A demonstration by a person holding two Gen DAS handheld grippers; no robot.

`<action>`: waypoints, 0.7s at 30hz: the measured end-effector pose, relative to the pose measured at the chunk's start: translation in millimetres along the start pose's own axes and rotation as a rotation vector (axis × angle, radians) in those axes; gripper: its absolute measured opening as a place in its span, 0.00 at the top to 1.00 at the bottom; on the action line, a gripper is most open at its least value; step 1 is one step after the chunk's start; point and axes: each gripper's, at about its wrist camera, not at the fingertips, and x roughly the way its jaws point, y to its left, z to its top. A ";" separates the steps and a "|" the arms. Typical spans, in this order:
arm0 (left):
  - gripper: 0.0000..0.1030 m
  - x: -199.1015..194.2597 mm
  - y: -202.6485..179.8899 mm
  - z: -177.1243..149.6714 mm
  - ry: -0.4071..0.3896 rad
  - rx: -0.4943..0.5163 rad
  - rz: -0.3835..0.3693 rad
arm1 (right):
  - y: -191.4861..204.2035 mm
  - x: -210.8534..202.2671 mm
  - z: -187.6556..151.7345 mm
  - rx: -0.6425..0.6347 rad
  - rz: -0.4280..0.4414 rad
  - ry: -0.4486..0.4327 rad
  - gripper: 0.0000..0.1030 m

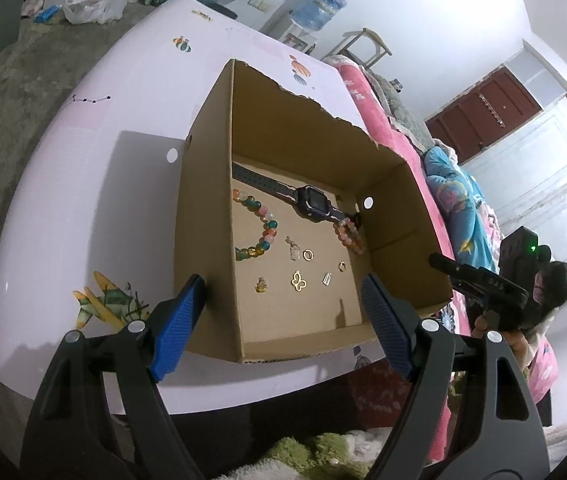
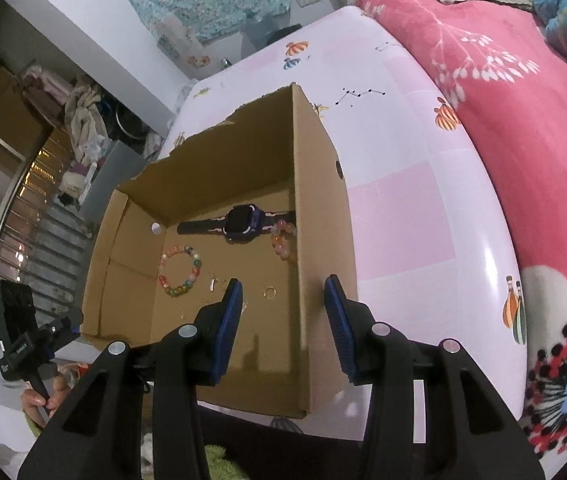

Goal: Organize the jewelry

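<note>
- Left hand-held gripper (image 1: 283,304) is spread wide with nothing between its blue pads, and it sits above the near edge of the cardboard box (image 1: 207,184). My guess is it's either done dropping stuff in or lining up for another reach.
- Right hand-held gripper (image 2: 283,312) is about half apart, also empty, and pointing down into the same box from the other side.
- All the jewelry I can spot is already on the box floor: a dark smartwatch (image 1: 311,202) along the back wall, a multicolour bead bracelet (image 1: 261,224) on the left, and a pink bead bracelet (image 1: 350,236) tucked in the right corner.
- Small gold bits sit spaced out up front, like the butterfly charm (image 1: 298,281) and a ring (image 1: 308,255), probably so they don't tangle.
- Box sits on the pink bench (image 1: 95,184), right beside the bed (image 2: 523,128).
</note>
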 end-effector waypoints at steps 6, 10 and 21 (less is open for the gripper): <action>0.24 -26.0 -19.8 -10.5 -0.154 0.095 0.176 | -0.4 -25.6 -24.0 0.032 -0.087 -0.150 0.39; 0.16 -48.2 -38.1 -23.2 -0.272 0.149 0.293 | 3.4 -51.9 -53.0 0.031 -0.164 -0.265 0.29; 0.11 -62.9 -65.9 -69.9 -0.357 0.145 0.490 | 32.0 -79.9 -109.2 -0.175 -0.243 -0.347 0.10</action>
